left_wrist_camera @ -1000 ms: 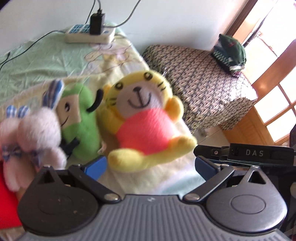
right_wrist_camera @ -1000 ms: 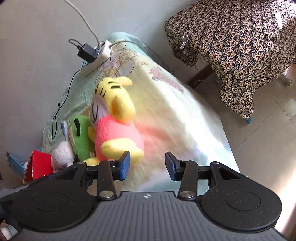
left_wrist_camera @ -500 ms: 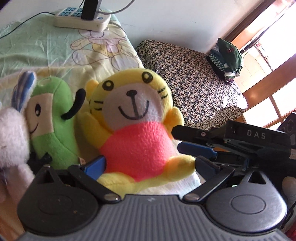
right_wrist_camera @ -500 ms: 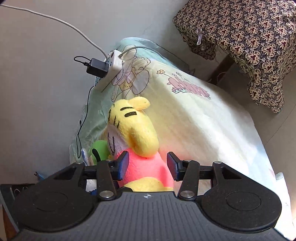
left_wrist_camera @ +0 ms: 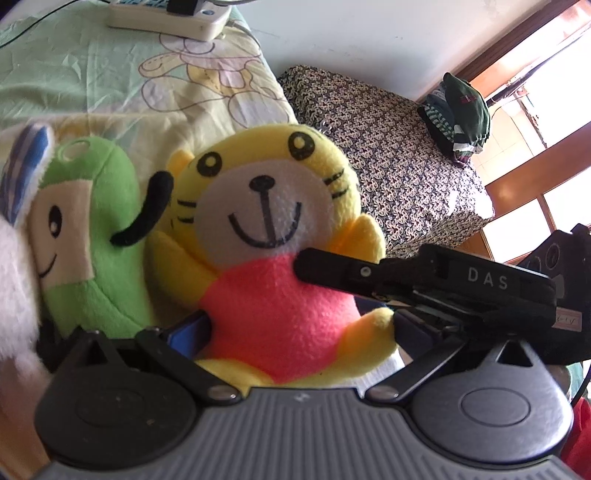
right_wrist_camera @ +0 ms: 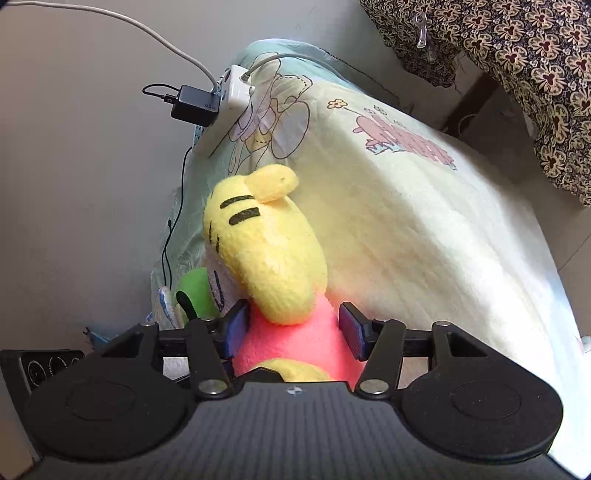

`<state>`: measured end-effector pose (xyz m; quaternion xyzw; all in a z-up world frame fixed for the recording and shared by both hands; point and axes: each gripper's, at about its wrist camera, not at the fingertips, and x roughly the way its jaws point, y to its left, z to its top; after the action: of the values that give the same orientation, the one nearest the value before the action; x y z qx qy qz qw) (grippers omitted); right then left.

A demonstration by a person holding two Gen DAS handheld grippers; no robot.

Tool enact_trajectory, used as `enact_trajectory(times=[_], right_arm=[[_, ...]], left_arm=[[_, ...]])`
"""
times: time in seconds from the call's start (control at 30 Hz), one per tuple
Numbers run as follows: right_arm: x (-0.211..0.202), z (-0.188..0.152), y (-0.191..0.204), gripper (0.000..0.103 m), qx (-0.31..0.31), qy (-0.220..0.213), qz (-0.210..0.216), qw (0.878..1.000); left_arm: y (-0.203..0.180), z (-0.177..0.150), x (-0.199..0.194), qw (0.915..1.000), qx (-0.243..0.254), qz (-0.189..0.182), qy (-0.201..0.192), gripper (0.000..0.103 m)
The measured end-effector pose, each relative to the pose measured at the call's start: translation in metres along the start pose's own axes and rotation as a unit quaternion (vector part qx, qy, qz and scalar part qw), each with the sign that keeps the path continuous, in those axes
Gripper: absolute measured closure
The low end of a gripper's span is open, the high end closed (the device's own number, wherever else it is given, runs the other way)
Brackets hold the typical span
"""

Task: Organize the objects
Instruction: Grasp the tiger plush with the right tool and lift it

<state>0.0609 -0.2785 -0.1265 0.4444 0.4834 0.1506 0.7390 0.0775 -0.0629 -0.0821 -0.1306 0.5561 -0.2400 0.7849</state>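
We've got the yellow tiger plush [left_wrist_camera: 266, 221] sitting on the pale cartoon sheet [right_wrist_camera: 424, 221], pressed against the green plush [left_wrist_camera: 92, 229]. Our right gripper [right_wrist_camera: 293, 328] straddles its pink belly, pads apart and just beside the fabric. Our left gripper [left_wrist_camera: 295, 328] is spread wide around its lower body, not squeezing

Left gripper [left_wrist_camera: 295, 328]: grey ribbed body, black round discs, silver screws, blue-padded fingers [left_wrist_camera: 186, 328]; right gripper [right_wrist_camera: 291, 328] marked "DAS".

white plush [left_wrist_camera: 14, 273] cut off left, power strip [left_wrist_camera: 166, 18] cropped above
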Motion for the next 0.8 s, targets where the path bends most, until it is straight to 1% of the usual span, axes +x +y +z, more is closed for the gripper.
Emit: enact_trajectory(times=[0.03, 0.1, 0.23, 0.53, 0.8], right_arm=[[-0.001, -0.001, -0.001, 0.054, 0.007, 0.001, 0.006, 1.0], [-0.003, -0.001, -0.004, 0.057, 0.027, 0.005, 0.021, 0.999], [-0.009, -0.005, -0.003, 0.062, 0.022, 0.003, 0.024, 0.999], [-0.033, -0.023, 0.006, 0.063, 0.001, 0.007, 0.022, 1.0], [-0.055, -0.048, 0.019, 0.063, -0.037, 0.008, 0.024, 0.999]], left_arm=[[0.001, -0.001, -0.001, 1.0, 0.003, -0.001, 0.001, 0.0], [0.001, -0.002, -0.002, 0.9999, 0.009, -0.005, 0.002, 0.0], [-0.003, -0.006, -0.005, 0.9995, 0.03, -0.006, 0.004, 0.001], [-0.014, -0.022, -0.023, 0.9985, 0.046, -0.03, 0.008, 0.003], [-0.032, -0.047, -0.047, 0.9969, 0.072, -0.029, 0.001, 0.003]])
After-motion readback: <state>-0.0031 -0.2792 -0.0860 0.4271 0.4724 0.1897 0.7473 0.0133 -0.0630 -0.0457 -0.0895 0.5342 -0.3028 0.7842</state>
